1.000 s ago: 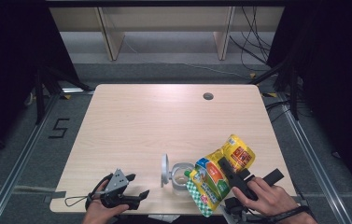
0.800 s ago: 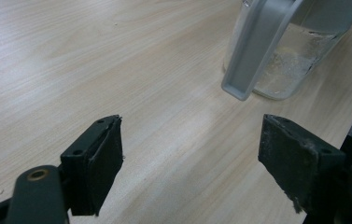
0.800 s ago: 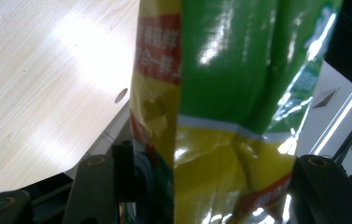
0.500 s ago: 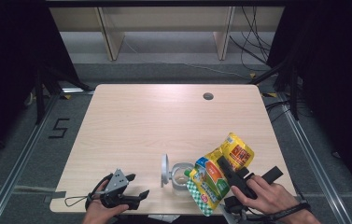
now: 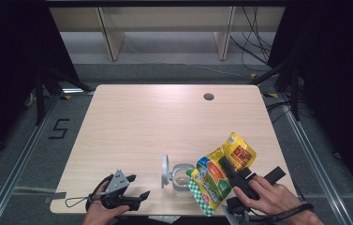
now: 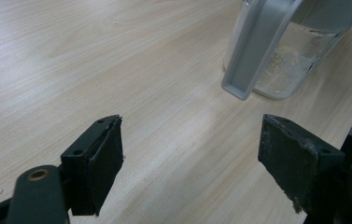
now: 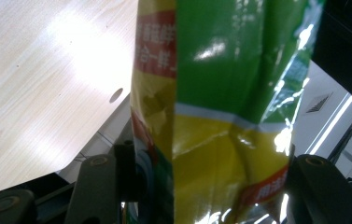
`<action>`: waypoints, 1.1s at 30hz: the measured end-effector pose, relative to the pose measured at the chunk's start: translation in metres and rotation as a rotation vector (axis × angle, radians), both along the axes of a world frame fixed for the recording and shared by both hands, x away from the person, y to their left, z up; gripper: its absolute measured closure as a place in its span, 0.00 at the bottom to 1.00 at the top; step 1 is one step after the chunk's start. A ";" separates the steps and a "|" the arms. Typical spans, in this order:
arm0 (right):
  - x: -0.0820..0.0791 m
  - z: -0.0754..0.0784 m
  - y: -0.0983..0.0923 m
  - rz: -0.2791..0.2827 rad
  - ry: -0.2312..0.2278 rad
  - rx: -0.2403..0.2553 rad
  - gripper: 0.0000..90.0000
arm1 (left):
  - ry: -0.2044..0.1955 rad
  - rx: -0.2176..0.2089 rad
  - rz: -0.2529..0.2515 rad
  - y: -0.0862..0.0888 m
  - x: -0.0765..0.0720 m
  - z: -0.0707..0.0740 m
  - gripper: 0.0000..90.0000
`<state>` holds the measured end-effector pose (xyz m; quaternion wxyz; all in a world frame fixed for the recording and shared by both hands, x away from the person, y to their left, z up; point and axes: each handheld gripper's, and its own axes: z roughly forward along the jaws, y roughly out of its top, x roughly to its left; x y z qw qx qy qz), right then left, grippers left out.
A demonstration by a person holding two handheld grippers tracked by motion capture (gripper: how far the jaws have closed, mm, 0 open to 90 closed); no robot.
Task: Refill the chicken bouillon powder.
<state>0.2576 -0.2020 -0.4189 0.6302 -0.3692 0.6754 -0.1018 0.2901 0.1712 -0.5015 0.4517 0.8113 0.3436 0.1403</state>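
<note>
Nearest me, at the table's front edge, are my two grippers, one in each hand. My left gripper (image 5: pixel 136 196) lies low by the front left part of the wooden table (image 5: pixel 165 122), its jaws spread wide with nothing between them; in the left gripper view only bare wood lies in the gap. My right gripper (image 5: pixel 228 169) is clamped on one snack bag (image 5: pixel 221 171), yellow and green with a red label. In the right gripper view the bag (image 7: pixel 220 116) stands between my two black jaws, which press on its sides and crease the foil.

The bag is tilted, its lower end pointing down toward the front edge and its top leaning away to the right. Its lower left corner hangs over the rim of the one clear jar (image 5: pixel 181 177), which stands just left of it near the front middle of the table. The jar's one grey lid (image 5: pixel 165 169) is swung open and stands upright at its left side. In the left gripper view that jar (image 6: pixel 288 65) and lid (image 6: pixel 257 42) sit just beyond my open jaws.

Farther off, one small round hole (image 5: pixel 208 96) marks the far right part of the tabletop. Beyond the table, two pale shelf legs (image 5: pixel 108 33) stand on the grey floor.
</note>
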 end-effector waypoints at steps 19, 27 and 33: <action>-0.004 0.002 -0.003 0.012 0.023 0.034 0.54 | 0.012 -0.005 0.014 -0.001 -0.001 -0.001 0.24; -0.003 0.004 -0.004 0.025 0.023 0.004 0.54 | 0.011 -0.002 0.011 -0.001 -0.001 -0.001 0.24; -0.003 0.005 -0.002 0.034 0.022 -0.018 0.54 | 0.011 -0.001 0.006 -0.001 -0.001 0.000 0.24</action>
